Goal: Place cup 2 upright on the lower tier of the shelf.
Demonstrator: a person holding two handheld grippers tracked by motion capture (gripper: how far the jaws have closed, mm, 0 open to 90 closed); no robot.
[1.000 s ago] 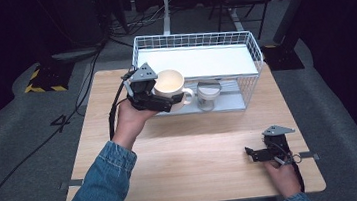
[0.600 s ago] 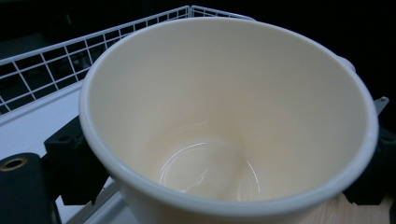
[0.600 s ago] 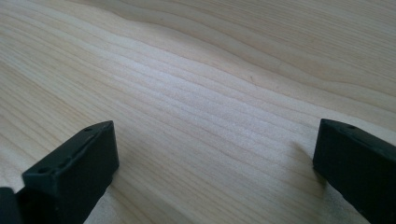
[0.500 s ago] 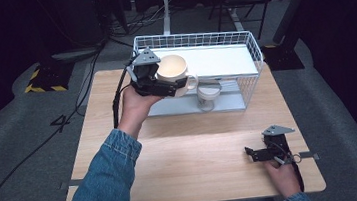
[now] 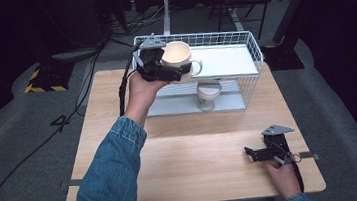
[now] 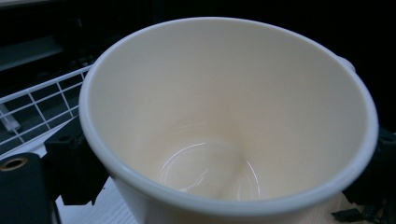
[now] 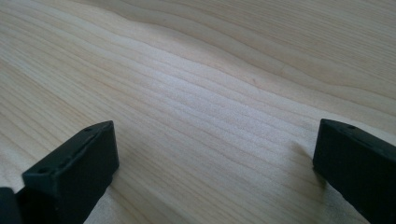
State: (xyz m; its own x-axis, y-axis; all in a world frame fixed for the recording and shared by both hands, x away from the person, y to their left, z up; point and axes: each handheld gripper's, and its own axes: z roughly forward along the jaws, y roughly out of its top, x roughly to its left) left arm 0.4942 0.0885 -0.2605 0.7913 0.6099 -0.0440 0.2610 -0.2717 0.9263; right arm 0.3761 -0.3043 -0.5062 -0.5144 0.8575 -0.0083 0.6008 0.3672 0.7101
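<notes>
A pale wooden tabletop stands on grey carpet in a dark room, with black cables trailing over the floor behind it and a yellow-and-black striped patch at the far left. At the far edge of the tabletop sits one white wire rack with a flat white shelf on top and a lower level beneath.

The left arm, in a denim sleeve, reaches forward from the near edge up to the rack's left end. Its hand carries the left gripper raised above the tabletop, its fingers closed around a cream mug. The mug is held upright, mouth up and empty, with its handle pointing right, over the left part of the rack's top shelf; whether it touches the shelf cannot be told. In the left gripper view the mug's rim sits between the black fingers.

The right gripper rests low at the near right corner of the tabletop, its fingers wide apart and holding nothing, with bare wood between them.

There are two mugs: the one held, and a second mug on the rack's lower level.
</notes>
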